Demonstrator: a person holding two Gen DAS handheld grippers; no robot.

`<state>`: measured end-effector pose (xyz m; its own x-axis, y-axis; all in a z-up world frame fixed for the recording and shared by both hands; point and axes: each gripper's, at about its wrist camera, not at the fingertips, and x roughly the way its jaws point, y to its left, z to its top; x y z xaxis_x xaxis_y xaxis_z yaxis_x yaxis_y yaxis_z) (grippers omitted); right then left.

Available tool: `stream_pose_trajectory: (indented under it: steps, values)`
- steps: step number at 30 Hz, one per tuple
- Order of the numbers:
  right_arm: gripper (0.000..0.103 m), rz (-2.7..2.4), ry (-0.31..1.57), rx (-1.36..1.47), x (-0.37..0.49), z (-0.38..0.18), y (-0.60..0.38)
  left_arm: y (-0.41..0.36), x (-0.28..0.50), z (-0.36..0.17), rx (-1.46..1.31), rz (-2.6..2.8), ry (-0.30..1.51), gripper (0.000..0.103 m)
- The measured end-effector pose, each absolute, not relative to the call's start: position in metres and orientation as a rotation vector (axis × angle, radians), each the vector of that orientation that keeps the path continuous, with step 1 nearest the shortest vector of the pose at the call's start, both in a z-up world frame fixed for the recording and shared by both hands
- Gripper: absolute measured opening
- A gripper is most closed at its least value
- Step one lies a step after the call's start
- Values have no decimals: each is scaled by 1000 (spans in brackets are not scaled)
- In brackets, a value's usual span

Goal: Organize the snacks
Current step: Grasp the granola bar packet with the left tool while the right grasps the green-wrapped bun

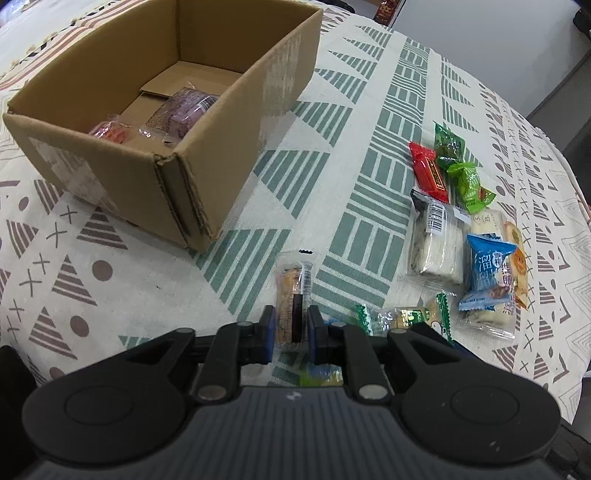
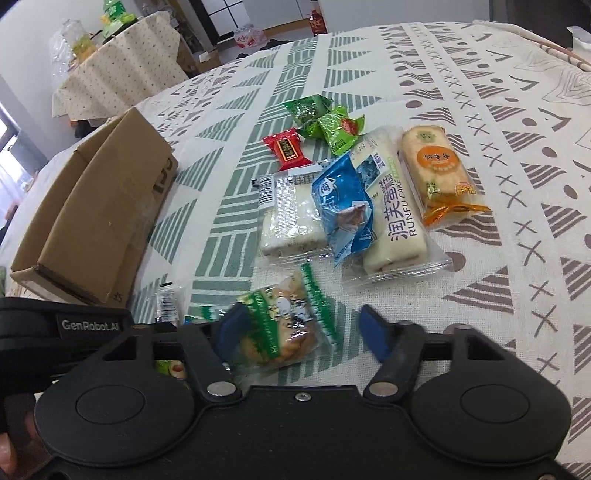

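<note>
left gripper (image 1: 290, 325) pinching clear-wrapped bar (image 1: 294, 295), right gripper (image 2: 299, 330) spread around green-edged snack (image 2: 284, 325), cardboard box (image 1: 207, 147) near

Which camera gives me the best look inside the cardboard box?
The left wrist view: it looks down into the open cardboard box and shows a purple packet and a pink packet inside. The right wrist view shows only its outer wall.

yellow-green packet (image 1: 320, 373) half hidden beneath left tool (image 1: 290, 325)

Patterned tablecloth (image 2: 461, 110), dotted-cloth side table (image 2: 110, 77) behind, grey wall (image 1: 480, 48), bright window (image 2: 229, 14)
</note>
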<state>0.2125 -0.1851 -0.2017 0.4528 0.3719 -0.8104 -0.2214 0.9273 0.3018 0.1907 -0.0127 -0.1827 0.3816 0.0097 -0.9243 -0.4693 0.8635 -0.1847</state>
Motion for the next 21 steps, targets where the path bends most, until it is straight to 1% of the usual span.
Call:
stream_pose_trajectory:
  steps: [2,3,5,7,8,10,12,13,14,15,16,18,19,21]
  values:
    - [43,371,1043,184,213,-201,-189,-14,192,-183,-446,315,1148,17]
    - [40,364,1040,189,212,-200,-191,-15,193,-183,-438,308,1147,18]
    - [31,350,1040,207,211,-198,-198,-17,194,-185,-425,302,1153,22]
    - [27,322,1032,214,210,-196,-203,-16,194,-188,-422,308,1157,27]
    - [21,311,1032,222,209,-195,-206,-16,194,-190,-422,312,1157,27]
    - [21,281,1031,231,209,-194,-211,-14,194,-193,-425,315,1150,27]
    - [26,265,1023,235,208,-192,-213,-15,193,-194,-419,319,1133,27]
    - [32,262,1015,232,207,-192,-213,-16,193,-194,-412,320,1127,27]
    - [43,276,1010,228,206,-191,-212,-17,193,-194,-408,320,1124,27]
    - [49,296,1004,224,205,-190,-209,-17,193,-195,-407,321,1124,25]
    - [59,311,996,215,205,-189,-206,-16,193,-195,-409,325,1122,22]
    - [66,338,979,176,203,-188,-198,-14,192,-194,-426,327,1119,17]
    - [68,349,979,160,203,-188,-194,-12,192,-193,-435,327,1116,17]
    - [69,370,994,139,205,-190,-188,-10,189,-190,-441,329,1103,16]
